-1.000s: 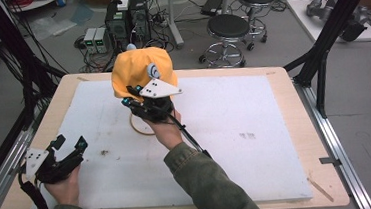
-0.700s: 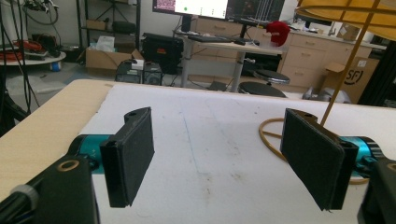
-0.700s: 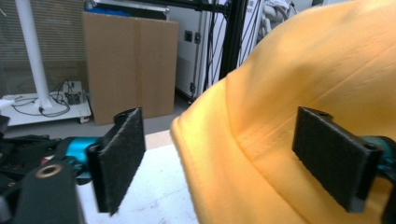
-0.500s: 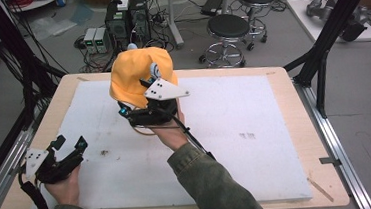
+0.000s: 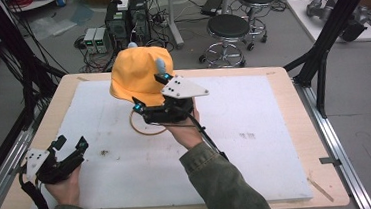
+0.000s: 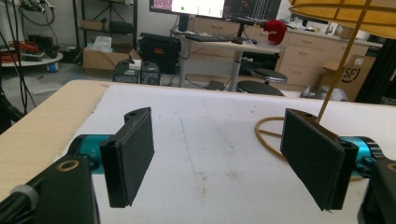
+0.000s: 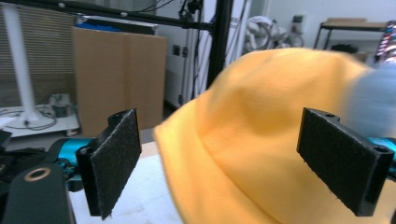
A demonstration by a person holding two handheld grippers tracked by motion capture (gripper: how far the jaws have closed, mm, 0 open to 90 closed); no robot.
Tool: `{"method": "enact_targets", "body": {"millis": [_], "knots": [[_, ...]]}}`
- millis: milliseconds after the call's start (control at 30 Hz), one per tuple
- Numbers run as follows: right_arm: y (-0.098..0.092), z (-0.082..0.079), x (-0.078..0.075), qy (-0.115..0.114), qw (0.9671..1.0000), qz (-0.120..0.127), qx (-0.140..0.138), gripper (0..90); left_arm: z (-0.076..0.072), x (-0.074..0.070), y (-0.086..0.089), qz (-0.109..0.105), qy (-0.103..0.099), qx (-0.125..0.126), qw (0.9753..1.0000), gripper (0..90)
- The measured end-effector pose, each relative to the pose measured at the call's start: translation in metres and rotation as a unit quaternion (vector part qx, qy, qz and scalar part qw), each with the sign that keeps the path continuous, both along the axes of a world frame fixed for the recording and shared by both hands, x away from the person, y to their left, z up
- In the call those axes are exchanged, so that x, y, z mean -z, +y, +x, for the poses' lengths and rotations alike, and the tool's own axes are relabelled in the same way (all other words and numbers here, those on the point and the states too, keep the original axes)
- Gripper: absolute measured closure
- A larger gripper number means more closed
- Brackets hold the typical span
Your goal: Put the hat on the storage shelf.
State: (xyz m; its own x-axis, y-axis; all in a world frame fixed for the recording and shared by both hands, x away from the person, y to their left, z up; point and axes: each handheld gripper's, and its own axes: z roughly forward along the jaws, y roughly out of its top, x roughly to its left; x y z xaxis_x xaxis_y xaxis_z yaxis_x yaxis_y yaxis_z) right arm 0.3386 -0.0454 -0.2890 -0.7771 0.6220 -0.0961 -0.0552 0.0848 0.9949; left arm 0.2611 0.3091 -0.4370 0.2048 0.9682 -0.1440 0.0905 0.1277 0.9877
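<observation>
An orange-yellow knit hat [image 5: 138, 73] sits on top of a thin yellow wire stand, whose ring base [image 5: 143, 130] rests on the white mat. My right gripper [image 5: 148, 93] is raised beside the hat's lower right edge. It is open, and in the right gripper view the hat [image 7: 261, 140] bulges between and beyond the jaws of the right gripper [image 7: 233, 158]; I cannot tell whether they touch it. My left gripper [image 5: 70, 142] rests low at the mat's front left and is open with nothing in it. From the left gripper [image 6: 219, 158] the stand's rod [image 6: 341, 60] and ring [image 6: 268, 135] lie ahead to the right.
A white mat [image 5: 257, 144] covers most of the wooden table [image 5: 293, 91]. Black frame posts [image 5: 329, 43] stand at the table's left and right sides. Two stools [image 5: 227, 28] and computer boxes [image 5: 126, 19] stand on the floor beyond the far edge.
My right gripper has shifted a little to the right beside the hat. The hat, the stand and my left gripper stay where they were.
</observation>
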Motion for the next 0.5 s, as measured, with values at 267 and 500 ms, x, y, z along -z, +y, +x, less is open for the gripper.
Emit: {"method": "enact_targets", "body": {"millis": [267,500], "knots": [[-0.045,-0.006,-0.006,-0.003,0.9989,0.015,0.045,12.8,0.0,0.0,-0.002,0.003,-0.001,0.003,1.0,25.9],[-0.083,-0.012,-0.005,0.0,0.9961,0.04,0.079,12.7,0.001,0.0,-0.003,0.006,0.0,0.003,1.0,25.9]]}}
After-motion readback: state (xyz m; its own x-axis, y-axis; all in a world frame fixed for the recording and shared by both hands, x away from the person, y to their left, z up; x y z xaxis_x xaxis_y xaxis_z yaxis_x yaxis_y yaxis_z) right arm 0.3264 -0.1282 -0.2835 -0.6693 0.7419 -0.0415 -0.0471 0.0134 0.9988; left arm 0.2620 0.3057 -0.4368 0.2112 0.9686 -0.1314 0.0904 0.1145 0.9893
